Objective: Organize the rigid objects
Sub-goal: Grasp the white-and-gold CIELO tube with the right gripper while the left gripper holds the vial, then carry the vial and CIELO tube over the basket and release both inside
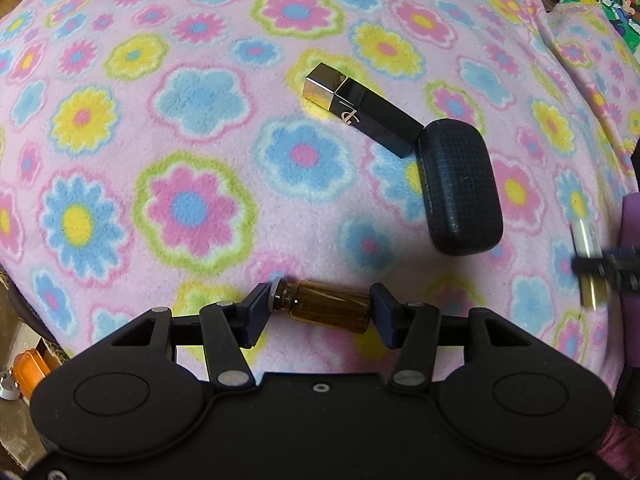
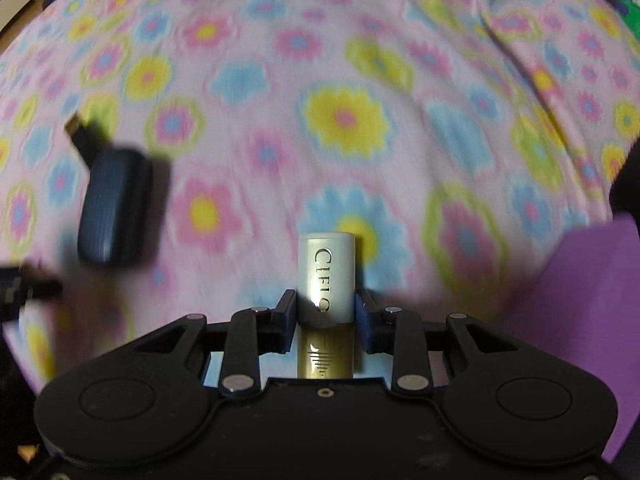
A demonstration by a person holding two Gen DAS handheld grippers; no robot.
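Amber vial (image 1: 326,306) is pinched end to end in the left gripper (image 1: 320,312), long axis across the jaws, above the blanket (image 1: 200,140); right gripper (image 2: 326,320) clamps the white-gold tube (image 2: 326,276), pointing forward.

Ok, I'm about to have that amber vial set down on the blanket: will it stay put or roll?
The amber vial looks round-sided and lies crosswise in the left gripper, so it may roll, though the fleecy blanket should slow it. It looks like glass, so probably fragile and slippery; release it low.
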